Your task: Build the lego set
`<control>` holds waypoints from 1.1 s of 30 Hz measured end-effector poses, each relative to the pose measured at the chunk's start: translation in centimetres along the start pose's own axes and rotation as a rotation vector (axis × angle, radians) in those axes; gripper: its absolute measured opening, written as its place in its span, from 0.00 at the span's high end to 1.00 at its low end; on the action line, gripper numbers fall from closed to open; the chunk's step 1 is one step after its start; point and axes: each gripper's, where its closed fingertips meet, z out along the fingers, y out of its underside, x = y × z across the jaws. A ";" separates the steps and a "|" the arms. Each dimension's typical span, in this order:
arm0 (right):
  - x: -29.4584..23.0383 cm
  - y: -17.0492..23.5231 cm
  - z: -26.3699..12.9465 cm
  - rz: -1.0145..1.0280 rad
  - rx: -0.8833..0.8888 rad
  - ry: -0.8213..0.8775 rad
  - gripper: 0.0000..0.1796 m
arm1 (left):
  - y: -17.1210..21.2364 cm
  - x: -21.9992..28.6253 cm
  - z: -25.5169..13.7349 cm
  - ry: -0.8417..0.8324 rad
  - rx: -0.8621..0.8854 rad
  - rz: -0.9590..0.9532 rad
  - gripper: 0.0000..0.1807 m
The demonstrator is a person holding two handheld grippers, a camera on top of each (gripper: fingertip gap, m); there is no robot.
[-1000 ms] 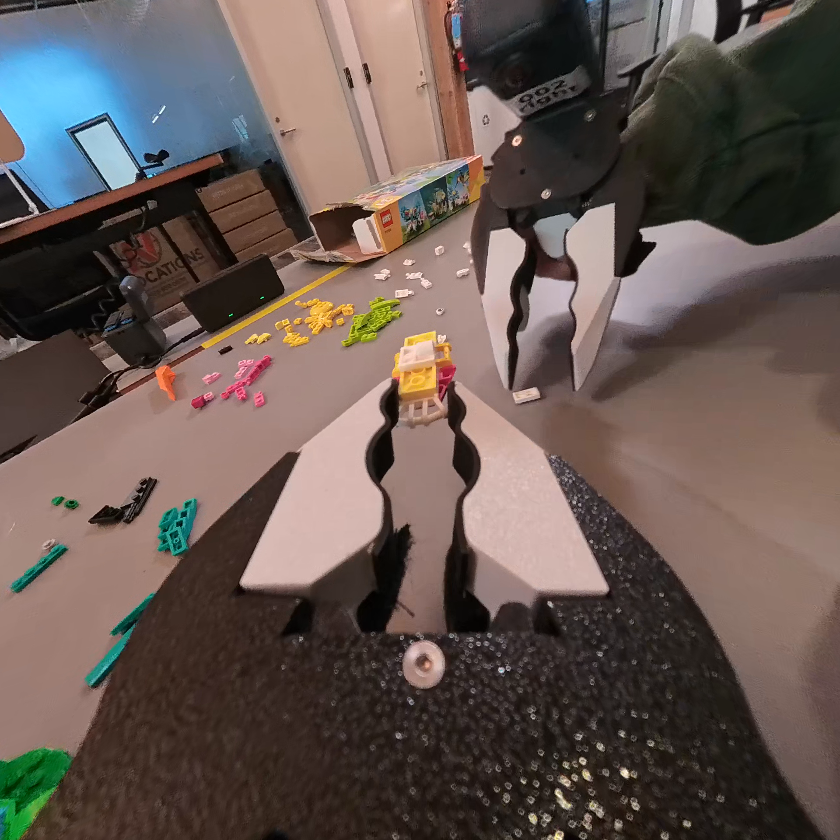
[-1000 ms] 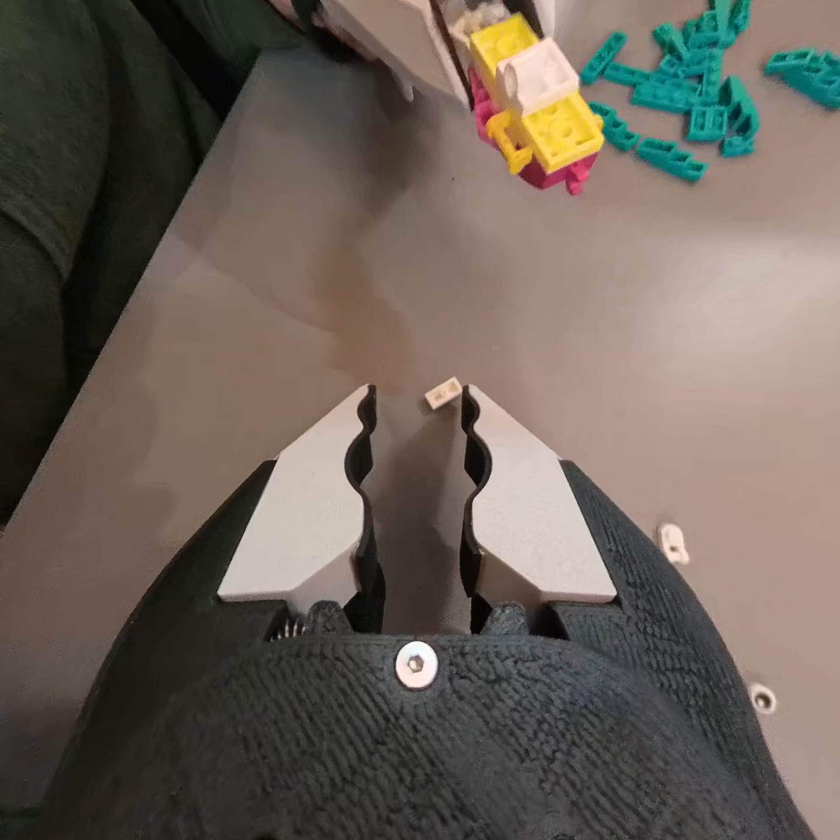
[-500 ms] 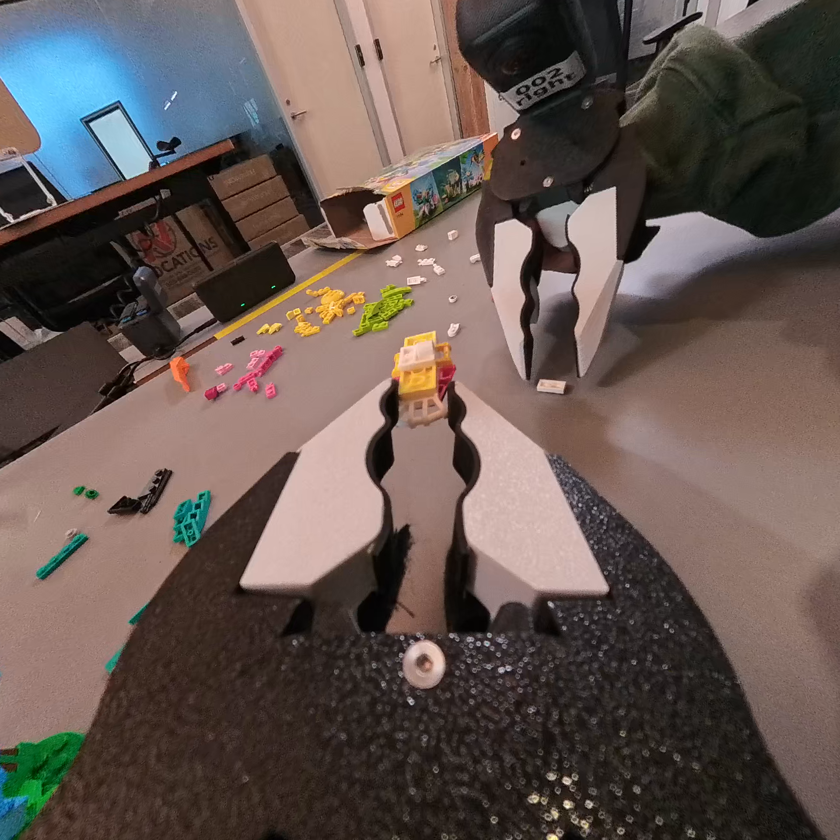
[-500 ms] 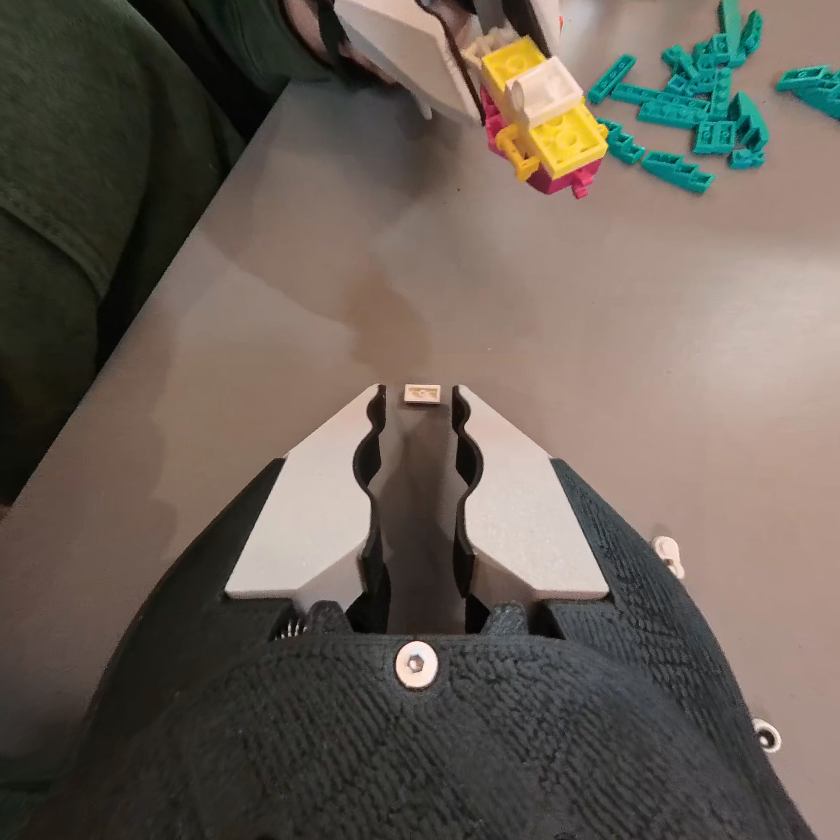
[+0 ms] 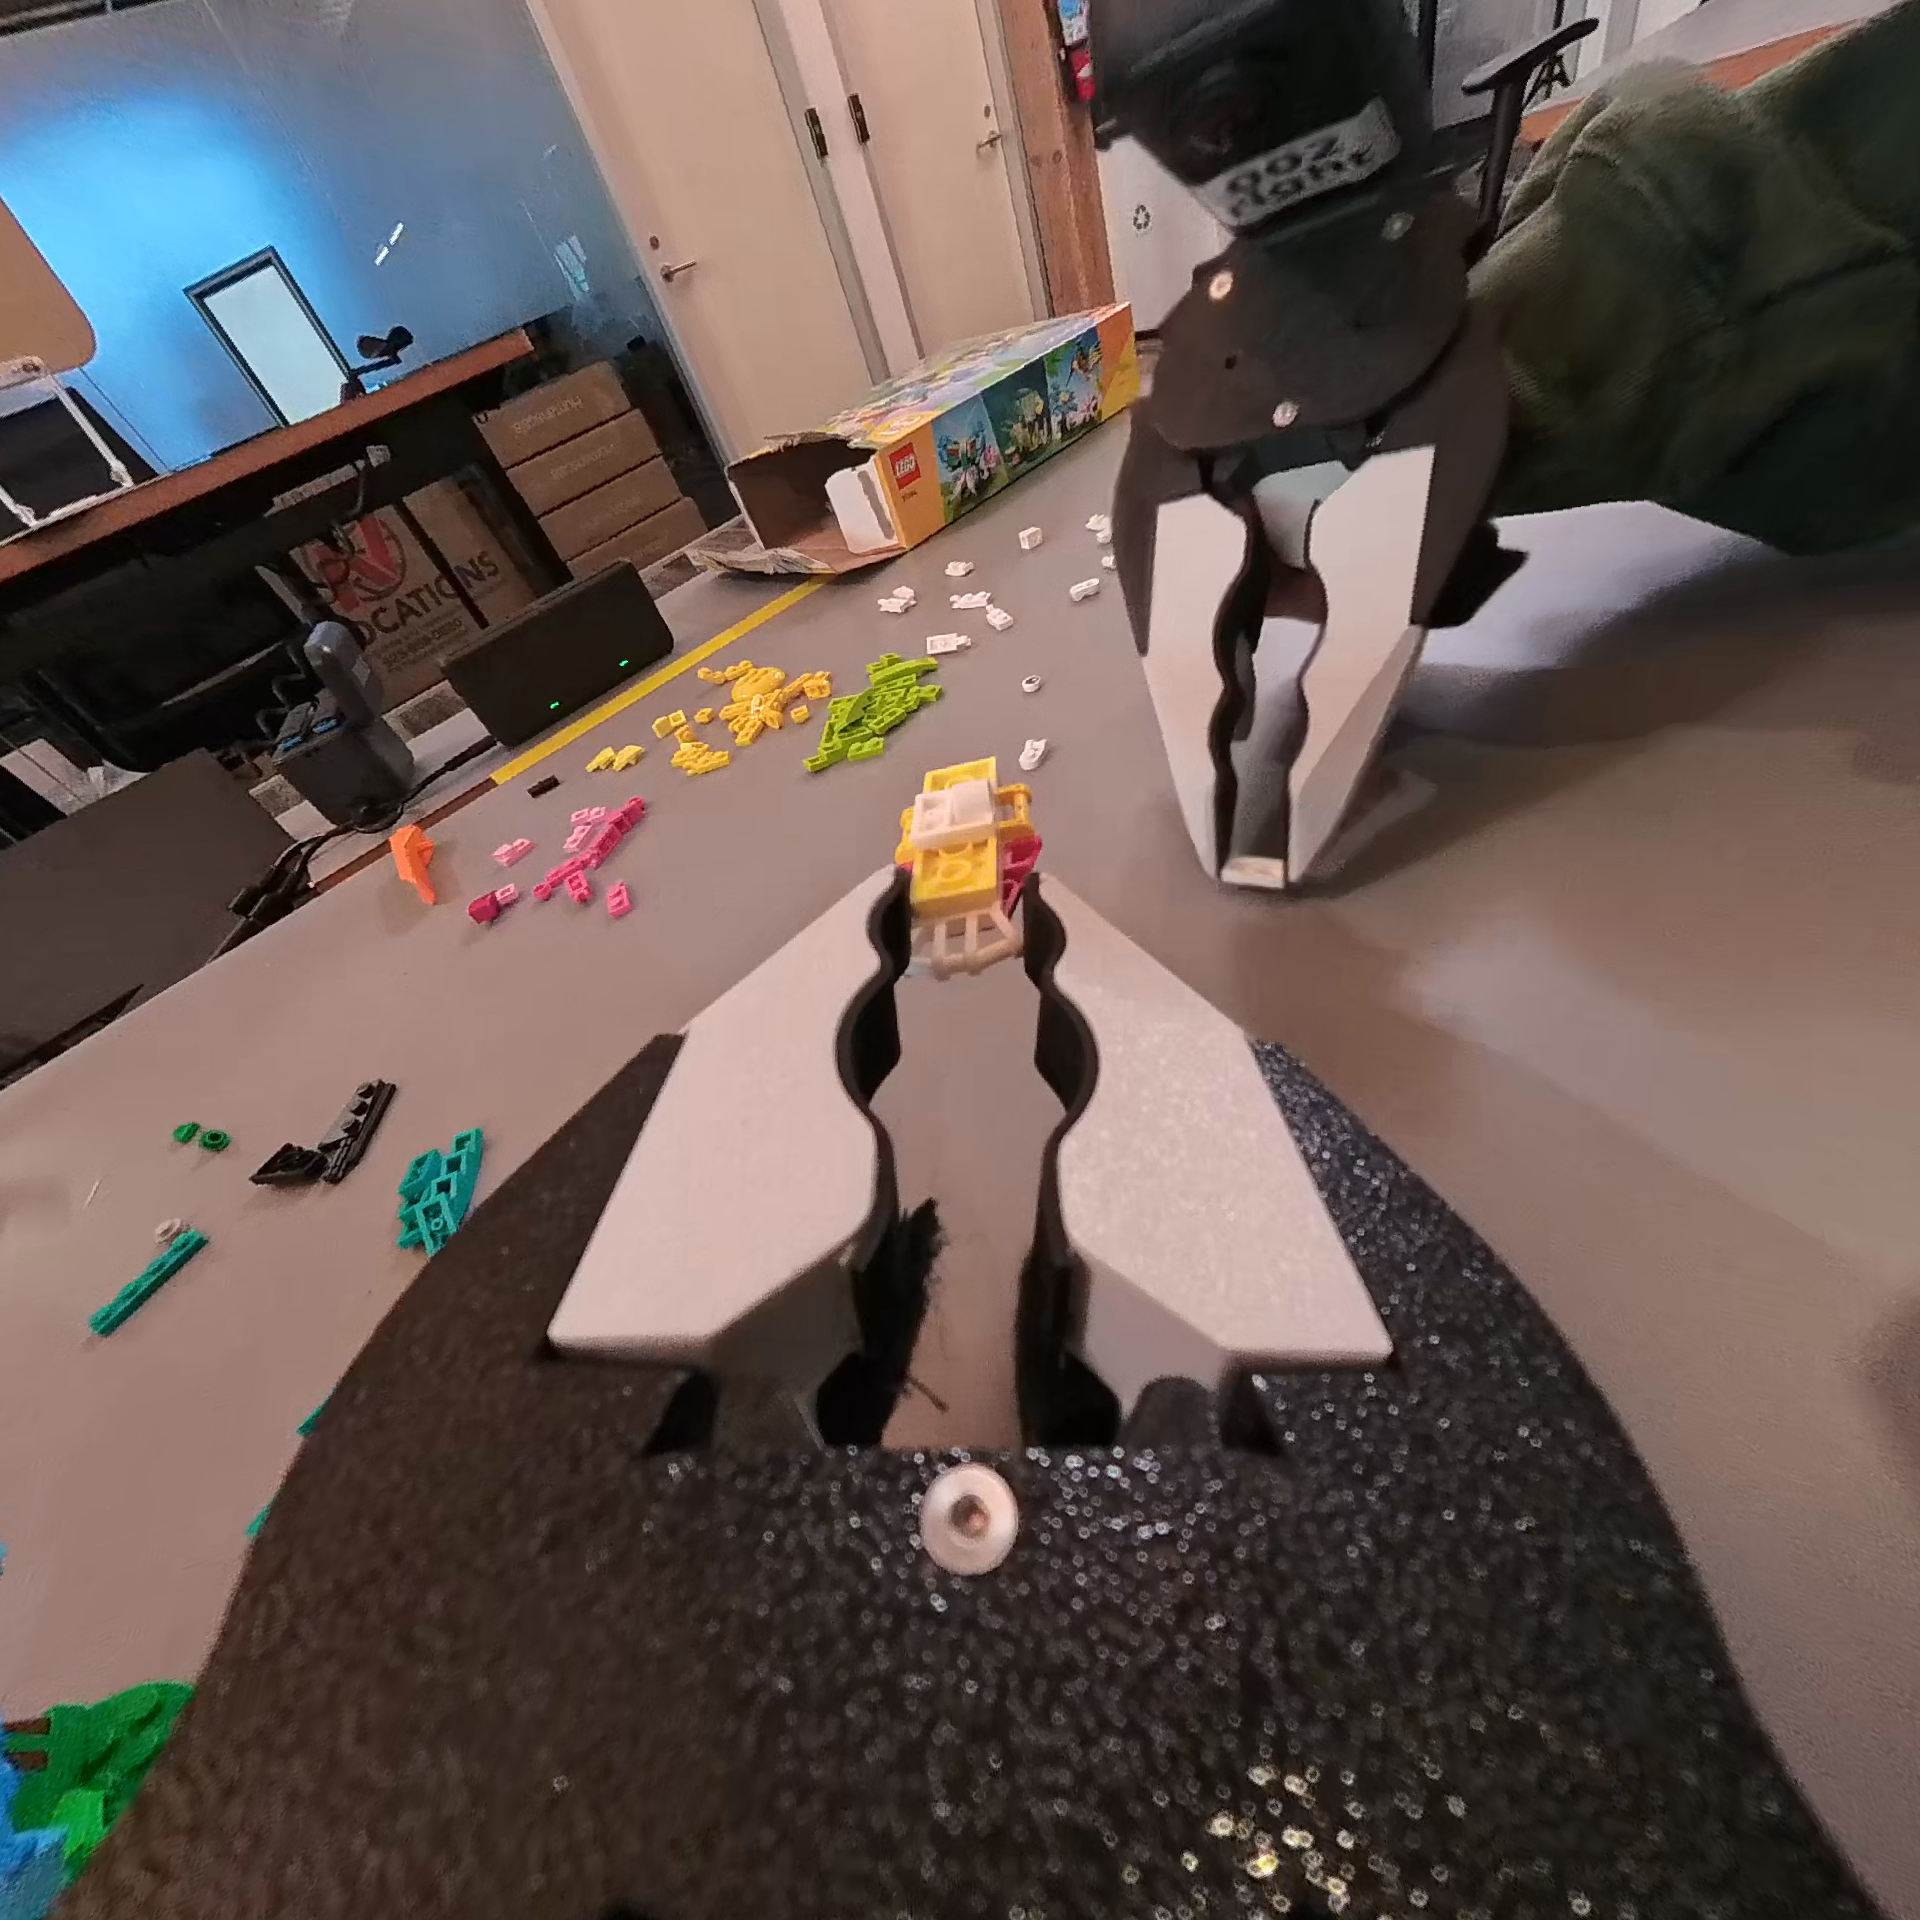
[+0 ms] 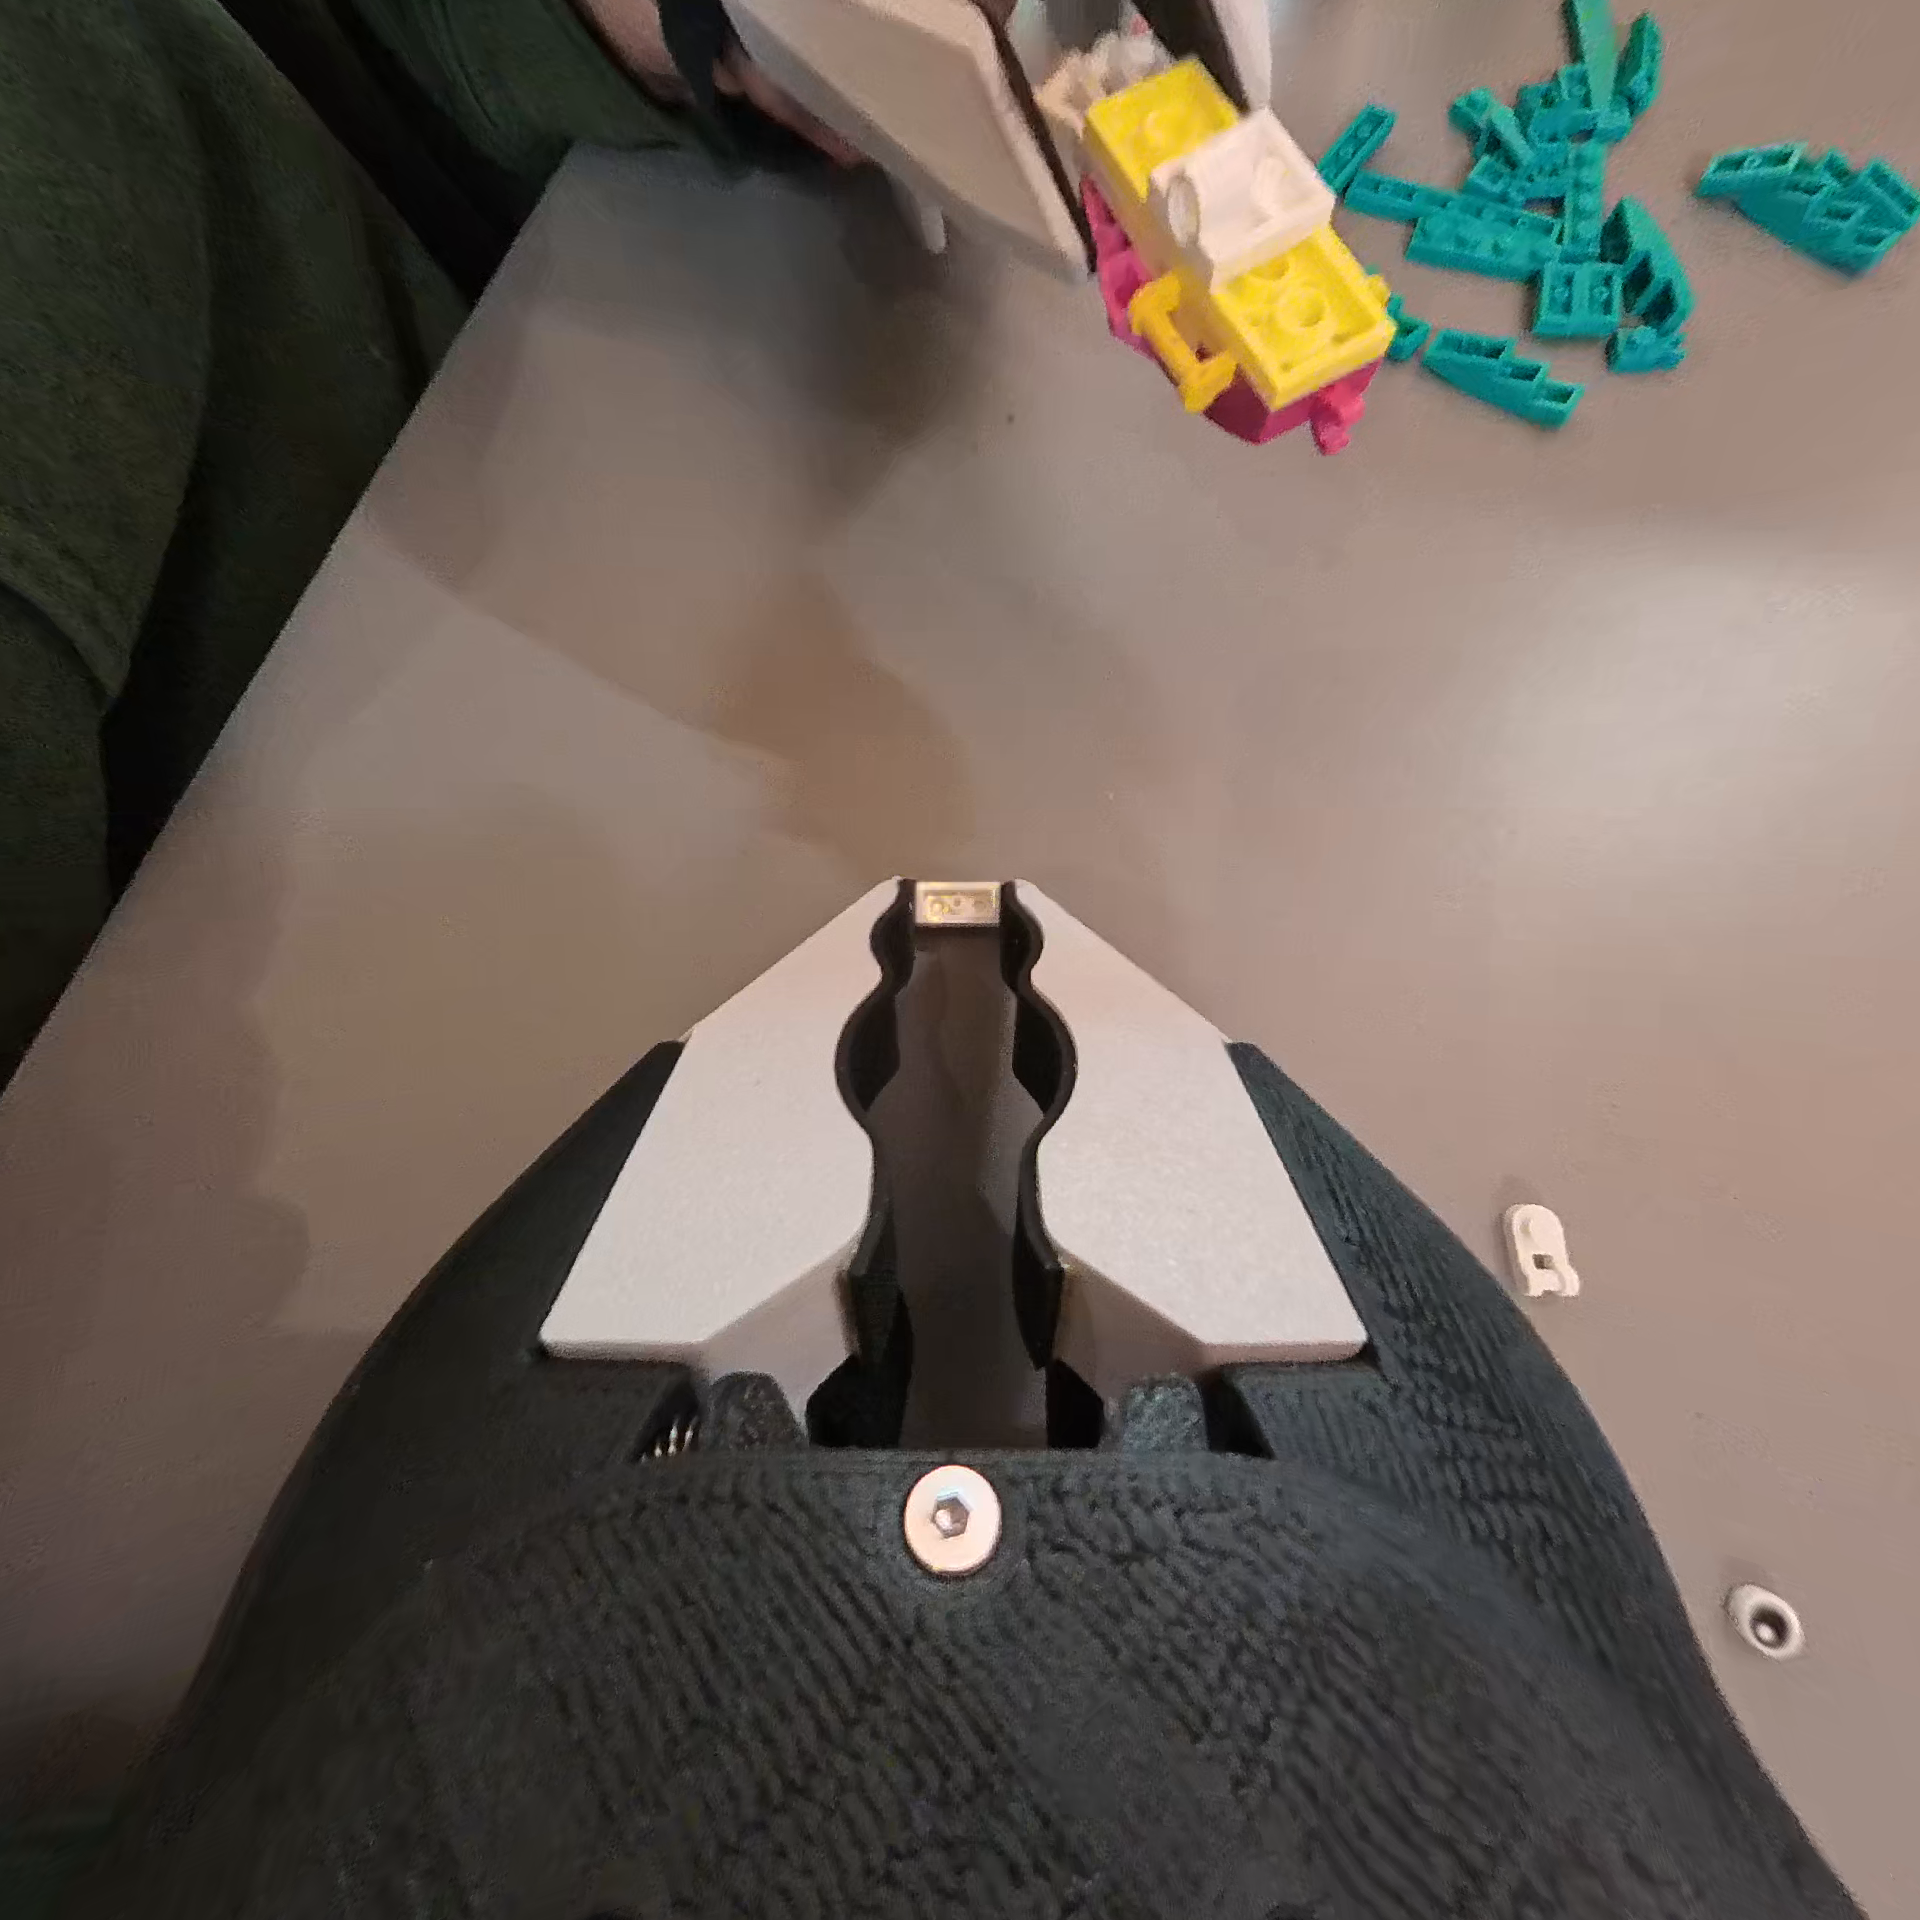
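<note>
Several teal pieces (image 6: pixel 1538 208) just beyond the left tongs' (image 6: pixel 1081 135) yellow-pink assembly (image 6: pixel 1236 270).

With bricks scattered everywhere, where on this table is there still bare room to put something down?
Bare grey table lies between the right hand-held gripper, pinching a small white piece, and the yellow-pink model. It is crowded by the teal bricks and among the yellow, lime and pink piles.

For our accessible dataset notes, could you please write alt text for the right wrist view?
The right tool pinches a small white plate at the grey table. Beyond it, the left tool holds a yellow, white and pink lego build near scattered teal pieces.
</note>
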 end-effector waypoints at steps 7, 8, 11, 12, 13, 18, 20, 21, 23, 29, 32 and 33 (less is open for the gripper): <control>1.6 -6.3 -2.8 -0.108 0.151 0.136 0.92 | -0.2 0.1 -0.1 0.006 0.013 0.003 0.89; 1.7 -7.2 -3.2 -0.128 0.163 0.144 0.92 | -0.3 0.2 -0.2 0.009 0.018 0.002 0.89; 2.2 -9.9 -4.3 -0.199 0.181 0.198 0.92 | -0.6 0.4 -0.3 0.025 0.042 -0.005 0.89; 2.2 -10.9 -4.7 -0.225 0.197 0.214 0.92 | -0.8 0.5 -0.4 0.031 0.055 -0.009 0.89; 2.1 -11.9 -5.0 -0.246 0.209 0.221 0.92 | -0.9 0.4 -0.5 0.031 0.063 -0.012 0.89; 1.4 -14.0 -5.3 -0.302 0.177 0.205 0.92 | -1.6 0.5 -0.9 0.044 0.112 -0.038 0.90; 1.2 -14.3 -5.2 -0.310 0.160 0.196 0.92 | -1.9 0.5 -1.0 0.054 0.128 -0.043 0.90; 1.2 -14.3 -5.2 -0.310 0.150 0.191 0.92 | -2.0 0.6 -1.1 0.056 0.134 -0.041 0.90; 1.1 -14.2 -5.1 -0.305 0.133 0.182 0.92 | -2.0 0.7 -1.2 0.058 0.137 -0.033 0.90; 1.0 -13.5 -4.5 -0.277 0.095 0.152 0.92 | -2.1 0.9 -1.2 0.070 0.143 -0.033 0.90; 0.8 -13.3 -4.2 -0.271 0.086 0.138 0.92 | -2.1 0.9 -1.3 0.072 0.145 -0.040 0.90; 0.7 -13.2 -4.2 -0.267 0.087 0.130 0.92 | -2.2 0.8 -1.3 0.073 0.147 -0.044 0.90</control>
